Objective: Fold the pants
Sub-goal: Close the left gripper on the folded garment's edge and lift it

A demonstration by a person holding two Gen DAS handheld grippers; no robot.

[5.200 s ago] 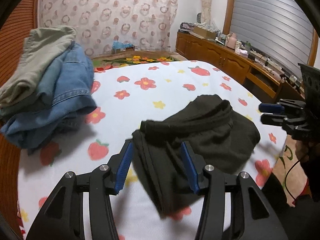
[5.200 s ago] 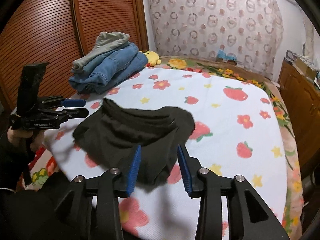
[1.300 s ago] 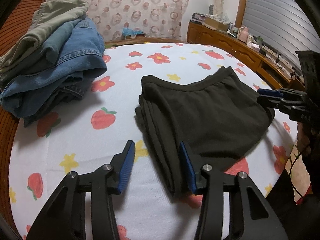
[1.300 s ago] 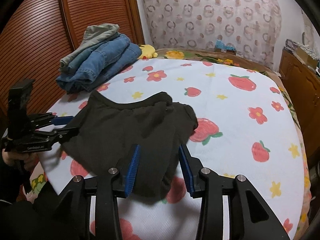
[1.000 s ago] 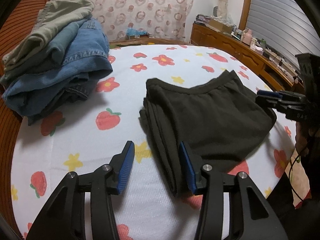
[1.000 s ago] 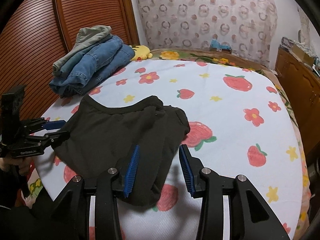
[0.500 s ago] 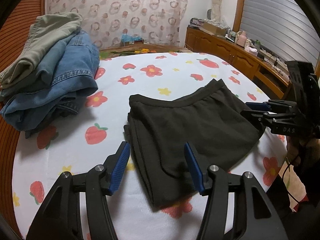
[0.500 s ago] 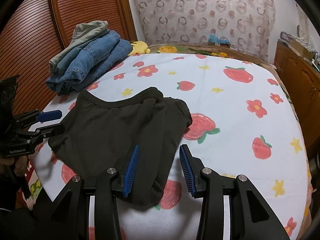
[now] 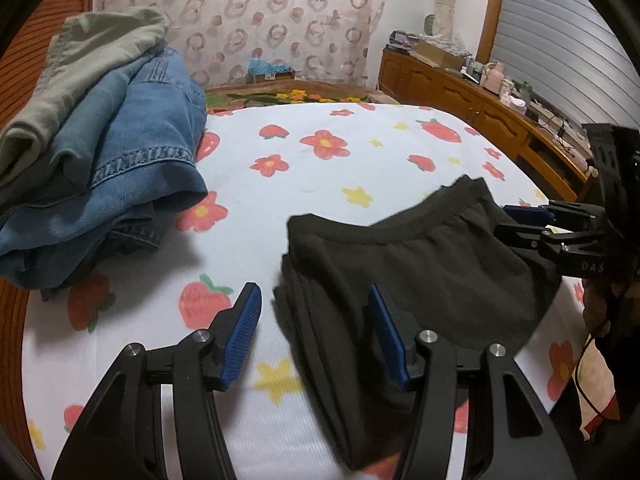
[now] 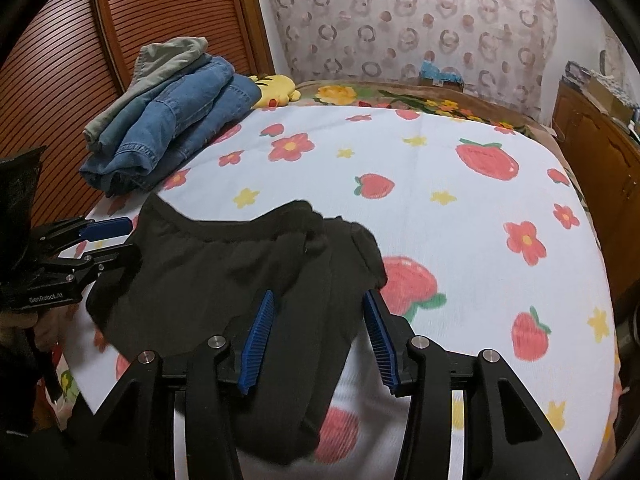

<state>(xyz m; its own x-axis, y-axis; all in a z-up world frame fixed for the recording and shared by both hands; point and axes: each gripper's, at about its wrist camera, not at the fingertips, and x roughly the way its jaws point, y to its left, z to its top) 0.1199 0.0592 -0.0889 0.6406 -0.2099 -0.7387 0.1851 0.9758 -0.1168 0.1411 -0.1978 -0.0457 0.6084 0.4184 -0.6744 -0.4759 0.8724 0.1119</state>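
Dark folded pants (image 9: 432, 268) lie flat on the strawberry-print bed sheet (image 9: 320, 184), waistband toward the far side. My left gripper (image 9: 314, 320) hovers over their left folded edge, open; one pad sits over the cloth and the other stands clear over the sheet. My right gripper (image 10: 318, 336) straddles the pants' (image 10: 208, 276) right end; its jaws are opening, with cloth lying between them but not pinched. Each view shows the other gripper side-on at the cloth's far edge: the right gripper (image 9: 528, 226) and the left gripper (image 10: 108, 240).
A stack of folded jeans and olive trousers (image 9: 120, 152) sits at the bed's back left, also visible as the stack (image 10: 172, 112). A yellow plush toy (image 10: 276, 84) lies behind it. A wooden dresser (image 9: 460, 92) runs along the right; a slatted wardrobe door (image 10: 80, 40) stands left.
The pants, bunched and lifted between the pads five seconds ago, now lie flat and folded. Both grippers' jaws have widened, and both have drawn back a little along the cloth.
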